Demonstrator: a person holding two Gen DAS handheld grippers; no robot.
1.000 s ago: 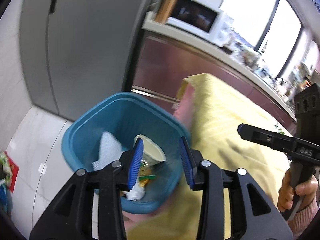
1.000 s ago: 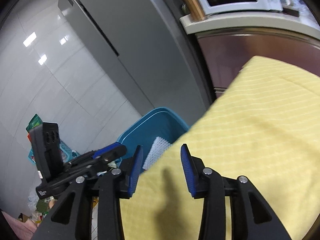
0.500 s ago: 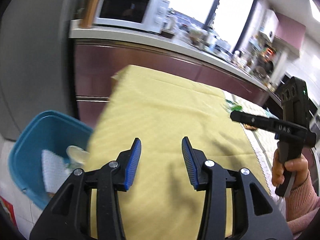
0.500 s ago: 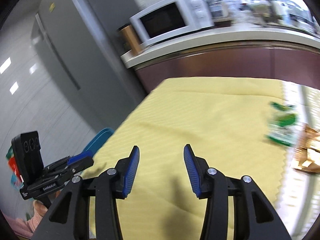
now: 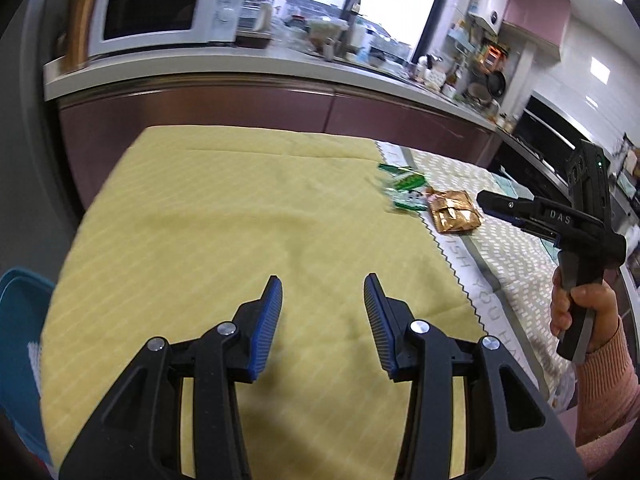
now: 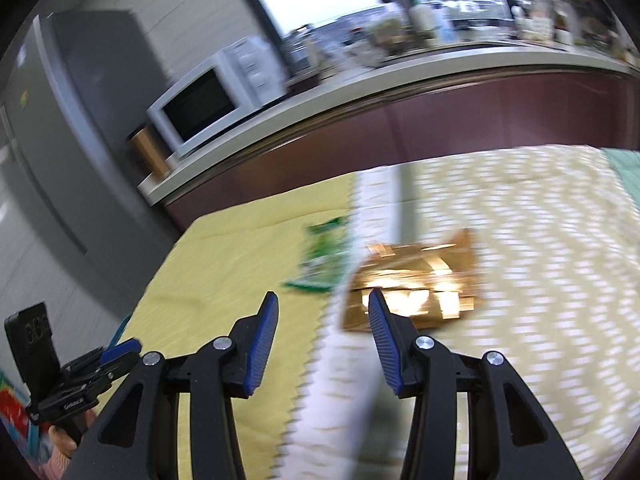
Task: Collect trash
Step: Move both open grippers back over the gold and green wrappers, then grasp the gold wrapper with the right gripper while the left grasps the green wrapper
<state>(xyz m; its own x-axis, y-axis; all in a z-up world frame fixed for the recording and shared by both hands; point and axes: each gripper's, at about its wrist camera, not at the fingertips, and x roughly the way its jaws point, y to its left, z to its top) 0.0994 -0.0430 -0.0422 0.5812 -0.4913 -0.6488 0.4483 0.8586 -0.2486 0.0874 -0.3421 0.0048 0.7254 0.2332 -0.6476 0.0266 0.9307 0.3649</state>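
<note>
A green wrapper (image 5: 404, 191) and a gold foil wrapper (image 5: 455, 215) lie side by side where the yellow cloth (image 5: 240, 240) meets a white patterned cloth (image 5: 512, 256). My left gripper (image 5: 323, 300) is open and empty over the yellow cloth, well short of them. My right gripper (image 6: 320, 318) is open and empty just in front of the gold wrapper (image 6: 420, 280), with the green wrapper (image 6: 324, 256) ahead to the left. It also shows in the left wrist view (image 5: 486, 200). The blue bin (image 5: 16, 320) sits at the left table edge.
A counter (image 5: 240, 76) with a microwave (image 5: 160, 8) and clutter runs behind the table. A grey fridge (image 6: 60, 180) stands at the left. The left gripper appears low in the right wrist view (image 6: 124, 350).
Both grippers have swung right, away from the blue bin and across the yellow cloth towards the two wrappers. Both stay open and empty.
</note>
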